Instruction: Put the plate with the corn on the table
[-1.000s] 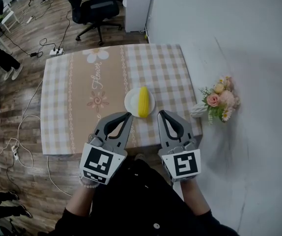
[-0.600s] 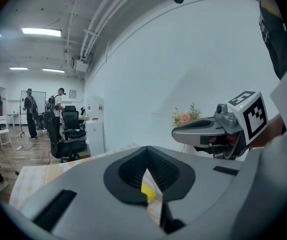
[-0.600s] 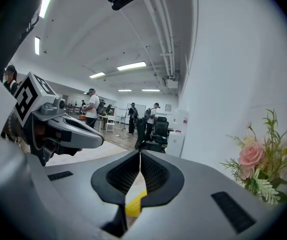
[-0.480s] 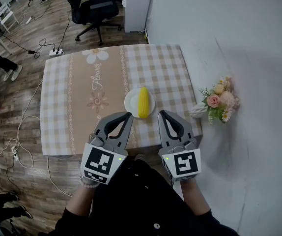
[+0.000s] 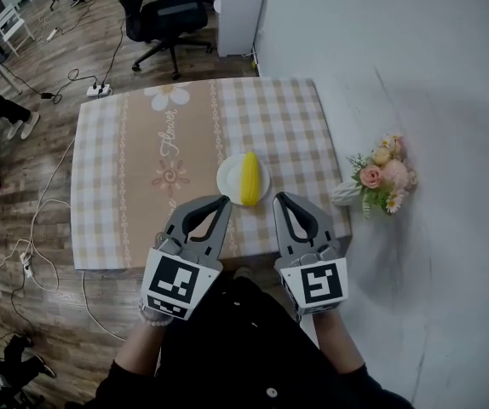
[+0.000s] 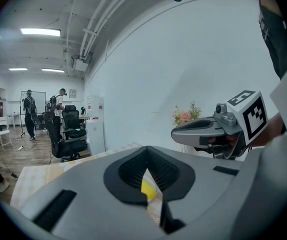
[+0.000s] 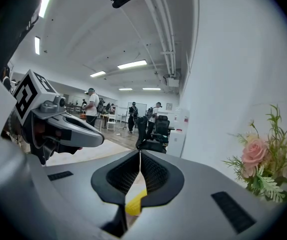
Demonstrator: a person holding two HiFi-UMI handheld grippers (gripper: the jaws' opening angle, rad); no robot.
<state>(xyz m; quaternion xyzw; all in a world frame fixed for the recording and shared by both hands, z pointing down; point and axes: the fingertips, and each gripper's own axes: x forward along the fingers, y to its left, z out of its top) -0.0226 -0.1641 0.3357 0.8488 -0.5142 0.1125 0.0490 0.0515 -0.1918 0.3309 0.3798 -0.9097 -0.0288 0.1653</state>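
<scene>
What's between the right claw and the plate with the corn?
Only bare checked tablecloth, seen in the head view; the shut right claw is apart from the plate.

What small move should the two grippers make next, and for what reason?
Probably just draw both grippers back a little toward the body. The plate with the corn already lies flat on the table. The left gripper and the right gripper hover just short of it, near the table's front edge, each with its jaws together on nothing. Nothing seems left to carry or release.
</scene>
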